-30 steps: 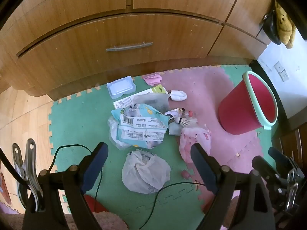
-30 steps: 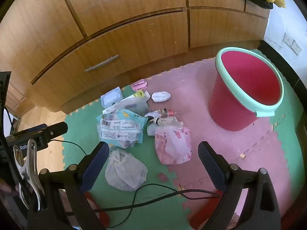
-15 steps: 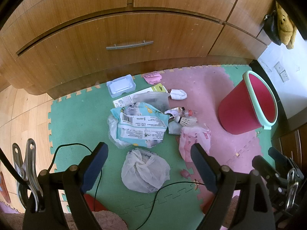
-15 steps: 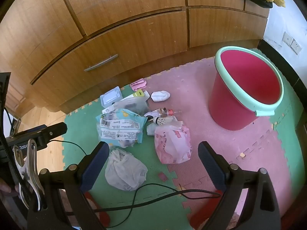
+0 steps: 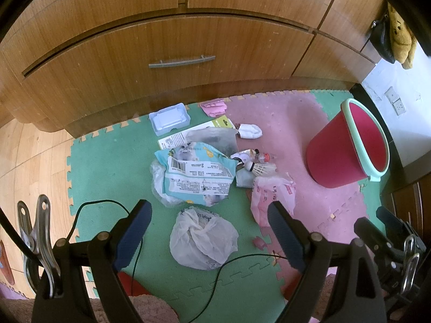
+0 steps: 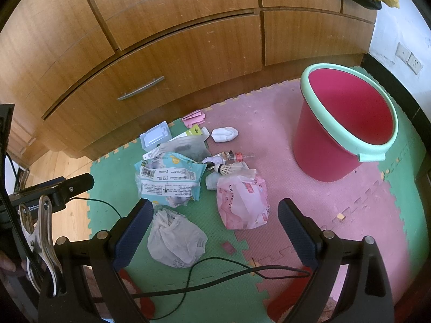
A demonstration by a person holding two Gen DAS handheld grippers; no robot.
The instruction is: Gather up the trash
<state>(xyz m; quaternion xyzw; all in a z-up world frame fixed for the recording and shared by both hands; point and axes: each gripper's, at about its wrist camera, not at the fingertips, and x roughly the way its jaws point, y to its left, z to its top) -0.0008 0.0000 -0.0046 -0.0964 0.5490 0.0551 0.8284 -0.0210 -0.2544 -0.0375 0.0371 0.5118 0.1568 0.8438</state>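
A: How are the two grippers being held?

B: Both are being kept above the floor with nothing in them. The left gripper (image 5: 209, 224) is being held with its fingers spread wide, framing the crumpled white plastic bag (image 5: 203, 238). The right gripper (image 6: 215, 224) is likewise released and is being aimed between that same bag (image 6: 175, 238) and the pink wrapper (image 6: 242, 202).

A: Where is the trash being left for now?

B: It is being left in a loose pile on the foam mat (image 5: 113, 158), in front of the wooden drawers (image 5: 161, 53). A blue printed pouch (image 5: 198, 177) is lying at the centre, with a shuttlecock (image 5: 260, 168) and a small bottle (image 6: 233, 157) just beside it. A clear plastic tray (image 5: 169, 118) and a white wad (image 6: 224, 134) are lying nearer the drawers.

A: And the bin?

B: The red bucket (image 6: 347, 123) is being kept upright to the right of the pile, apart from it, and is seen empty. It is probably placed there so that each piece can be carried over in a short swing.

A: Which piece is likely being chosen first?

B: The white bag is judged likeliest, being nearest. A thin black cable (image 6: 215, 265) is lying across the mat close to it and could be snagged.
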